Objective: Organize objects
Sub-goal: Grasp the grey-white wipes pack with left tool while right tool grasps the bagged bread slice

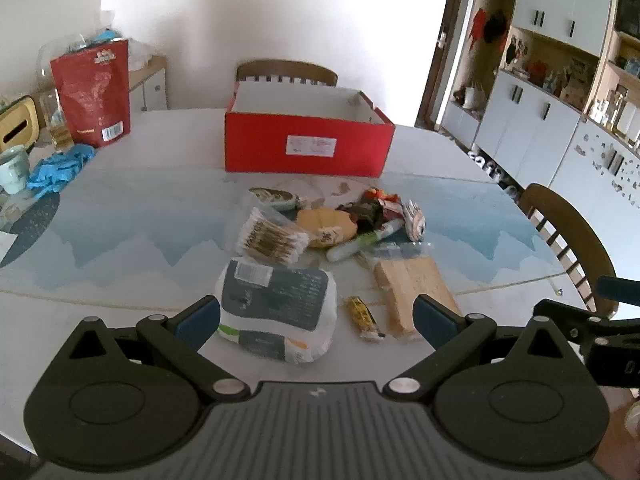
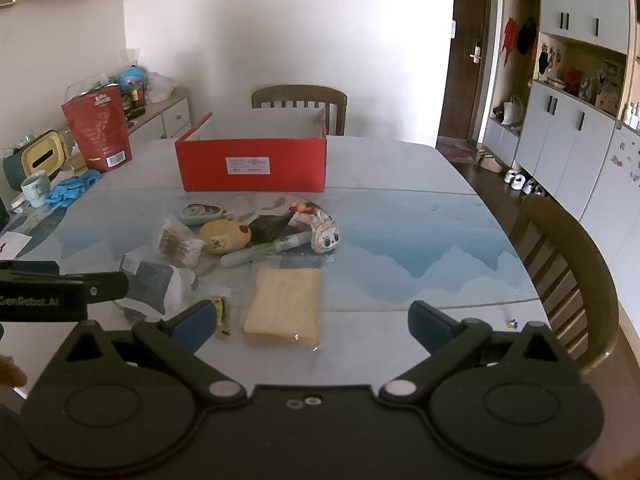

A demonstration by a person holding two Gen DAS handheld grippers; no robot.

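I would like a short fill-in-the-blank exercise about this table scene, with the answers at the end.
1. The open box behind the pile is ____ in colour.
2. Both the left gripper and the right gripper are ____.
3. The cotton swabs are packed in a clear ____.
4. The gloves near the mug are ____.

Answers: red; open; bag; blue

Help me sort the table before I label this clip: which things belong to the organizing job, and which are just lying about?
For the job: red box, cotton swabs, wipes pack, tan packet, yellow plush, bunny toy, green tube.

Lying about: red bag, blue gloves, mug, chairs.
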